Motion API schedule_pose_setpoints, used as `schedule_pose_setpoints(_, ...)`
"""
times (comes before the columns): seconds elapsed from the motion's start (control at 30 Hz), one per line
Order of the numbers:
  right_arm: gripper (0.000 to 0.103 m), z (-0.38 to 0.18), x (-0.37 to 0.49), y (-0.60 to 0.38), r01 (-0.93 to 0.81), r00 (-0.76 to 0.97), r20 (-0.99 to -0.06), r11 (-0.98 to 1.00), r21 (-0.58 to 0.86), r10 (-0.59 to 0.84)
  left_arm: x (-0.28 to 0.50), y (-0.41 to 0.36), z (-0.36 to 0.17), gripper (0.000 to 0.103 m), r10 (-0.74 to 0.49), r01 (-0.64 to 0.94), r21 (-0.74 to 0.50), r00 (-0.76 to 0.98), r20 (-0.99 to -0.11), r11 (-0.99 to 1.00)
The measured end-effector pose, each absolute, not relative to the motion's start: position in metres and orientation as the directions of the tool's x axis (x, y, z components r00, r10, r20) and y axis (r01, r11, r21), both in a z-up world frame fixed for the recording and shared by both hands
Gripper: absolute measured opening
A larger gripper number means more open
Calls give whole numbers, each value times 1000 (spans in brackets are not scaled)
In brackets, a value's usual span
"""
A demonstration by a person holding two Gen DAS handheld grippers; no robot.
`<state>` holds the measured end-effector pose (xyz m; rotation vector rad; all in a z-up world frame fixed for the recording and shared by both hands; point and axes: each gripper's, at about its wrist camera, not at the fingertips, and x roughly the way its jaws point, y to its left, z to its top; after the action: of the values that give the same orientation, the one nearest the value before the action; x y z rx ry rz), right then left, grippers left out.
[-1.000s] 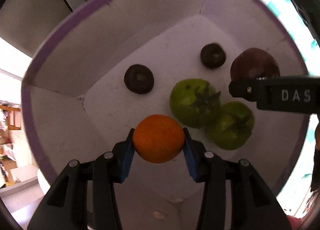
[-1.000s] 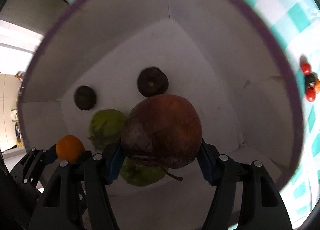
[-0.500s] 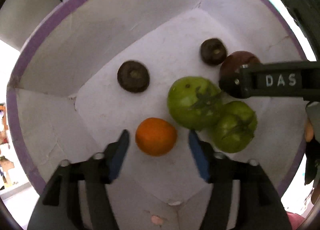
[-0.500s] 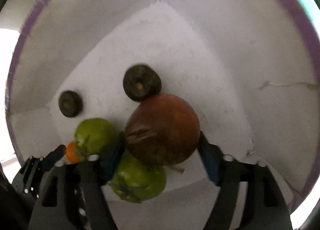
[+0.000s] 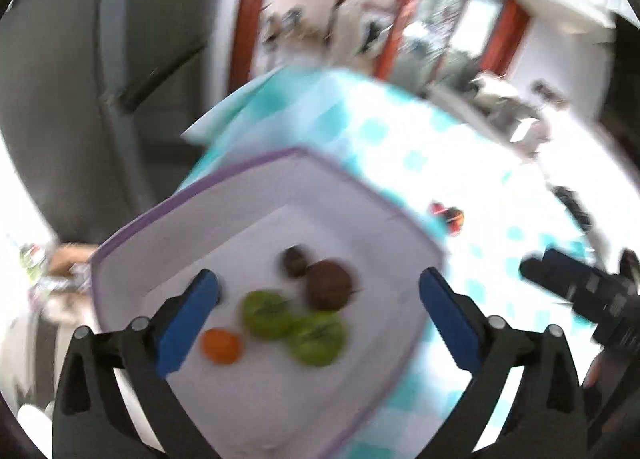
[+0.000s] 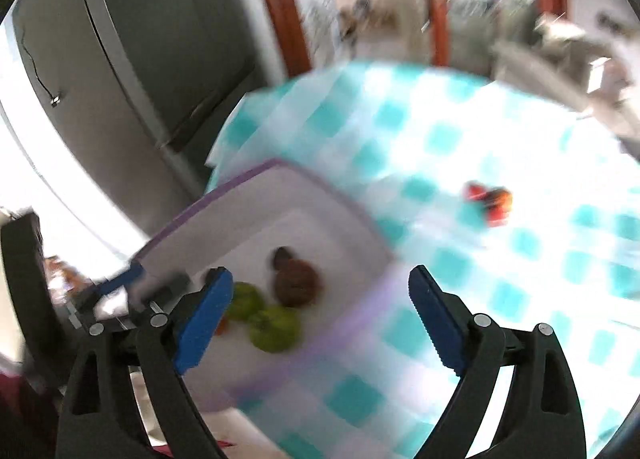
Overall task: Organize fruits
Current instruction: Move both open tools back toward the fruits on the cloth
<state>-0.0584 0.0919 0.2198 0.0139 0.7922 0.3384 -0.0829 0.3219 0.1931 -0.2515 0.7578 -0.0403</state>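
Left gripper: jaws spread wide, holding nothing, above the white purple-rimmed tray. Right gripper: jaws likewise spread, empty. In the tray lie an orange, two green tomatoes touching, and a brown fruit. Tray sits on the checked tablecloth. Both views blurred.

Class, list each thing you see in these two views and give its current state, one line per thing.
Left tool: open, empty.
Right tool: open, empty.
Box: open-topped, holding fruit.
Orange: resting in box.
Brown fruit: resting in box.
Green tomatoes: two, side by side in box.
Red items: outside box, on the checked cloth.
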Motion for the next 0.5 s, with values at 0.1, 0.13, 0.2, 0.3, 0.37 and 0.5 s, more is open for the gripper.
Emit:
schedule_pose_setpoints(0.1, 87, 225, -95, 52, -208, 734, -649, 976, 68, 202, -89, 286, 211, 101, -197, 59, -236, 758, -621, 970)
schedule_pose_setpoints(0.13, 87, 225, -109, 45, -176, 757, -632, 983, 45, 164, -89, 271, 216, 101, -222, 97, -232, 762, -608, 968)
schedule_pose_setpoints(0.2, 87, 226, -119, 24, -118, 788, -608, 993, 3, 95, -86, 245, 218, 101, -259, 152, -222, 747, -613, 963)
schedule_pose_setpoints(0.3, 87, 214, -121, -8, -46, 787, -616, 999, -4, 34, -74, 210, 214, 101, -294, 214, -201, 720, -629, 956)
schedule_pose_setpoints(0.37, 87, 200, -119, -30, 3, 774, -633, 1000, 10, 4, -61, 179, 206, 101, -320, 254, -196, 693, -646, 947)
schedule_pose_setpoints(0.5, 87, 165, -94, -66, 54, 726, -687, 999, 7, -34, -36, 131, 184, 101, -350, 310, -187, 644, -680, 932)
